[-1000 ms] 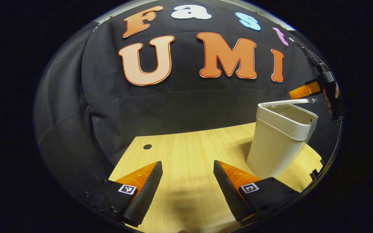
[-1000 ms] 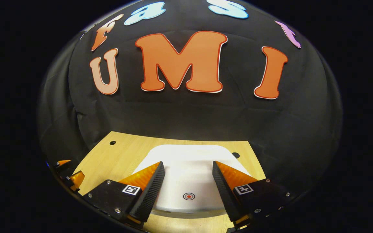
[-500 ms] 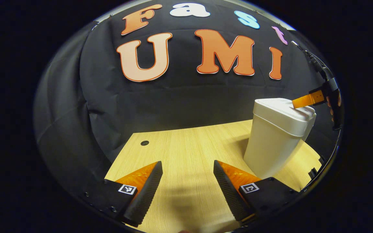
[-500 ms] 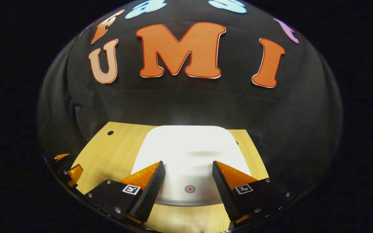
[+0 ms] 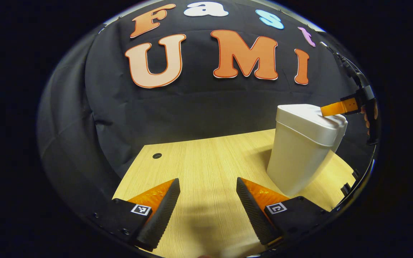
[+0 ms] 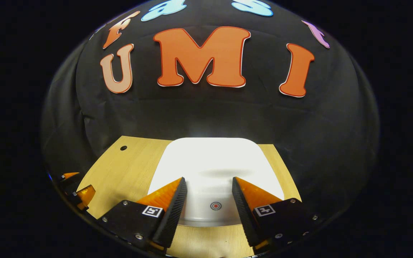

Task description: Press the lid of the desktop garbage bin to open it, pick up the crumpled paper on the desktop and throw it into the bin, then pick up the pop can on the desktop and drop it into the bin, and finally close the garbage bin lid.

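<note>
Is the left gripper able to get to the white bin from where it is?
Probably yes. The left gripper hovers open over bare table, and the bin stands ahead to one side with nothing between them. The right gripper already rests on its lid.

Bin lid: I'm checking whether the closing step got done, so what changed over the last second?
The white plastic bin's lid, raised a second ago, now lies flat and shut on the white bin. The right gripper came down over it, its fingers now slightly closer together though still open; the red dot lies between them. The left gripper stayed open and empty over the light wooden desktop.
</note>
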